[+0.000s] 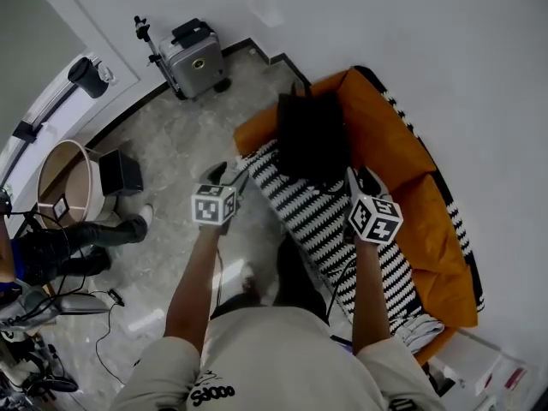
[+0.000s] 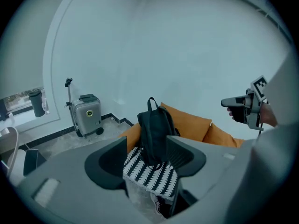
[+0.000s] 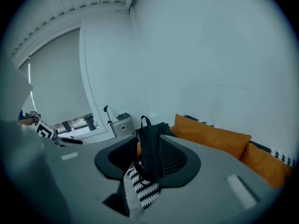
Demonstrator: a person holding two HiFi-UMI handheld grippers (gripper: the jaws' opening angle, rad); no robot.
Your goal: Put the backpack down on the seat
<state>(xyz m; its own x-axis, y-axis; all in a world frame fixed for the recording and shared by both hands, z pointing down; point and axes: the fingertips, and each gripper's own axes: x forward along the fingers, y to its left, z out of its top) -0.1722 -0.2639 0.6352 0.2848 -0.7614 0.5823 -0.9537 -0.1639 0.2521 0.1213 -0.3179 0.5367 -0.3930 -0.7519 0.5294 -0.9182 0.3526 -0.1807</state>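
The black backpack (image 1: 312, 135) stands upright on the orange sofa (image 1: 390, 148), at the top end of a black-and-white striped throw (image 1: 321, 217) that covers the seat. My left gripper (image 1: 224, 175) hovers over the floor to the left of the sofa, jaws apart and empty. My right gripper (image 1: 358, 178) hangs just right of the backpack's lower corner, also apart with nothing pressed between the pads. In the left gripper view the backpack (image 2: 156, 129) shows beyond the left gripper (image 2: 147, 155). In the right gripper view the backpack (image 3: 152, 146) shows past the right gripper (image 3: 148, 161).
A silver suitcase (image 1: 195, 58) stands by the far wall. A round tub (image 1: 64, 187) and a black box (image 1: 120, 172) sit on the floor at left, beside another person's black boots (image 1: 94, 234). Cables lie on the floor at lower left. Orange cushions (image 3: 210, 136) line the wall.
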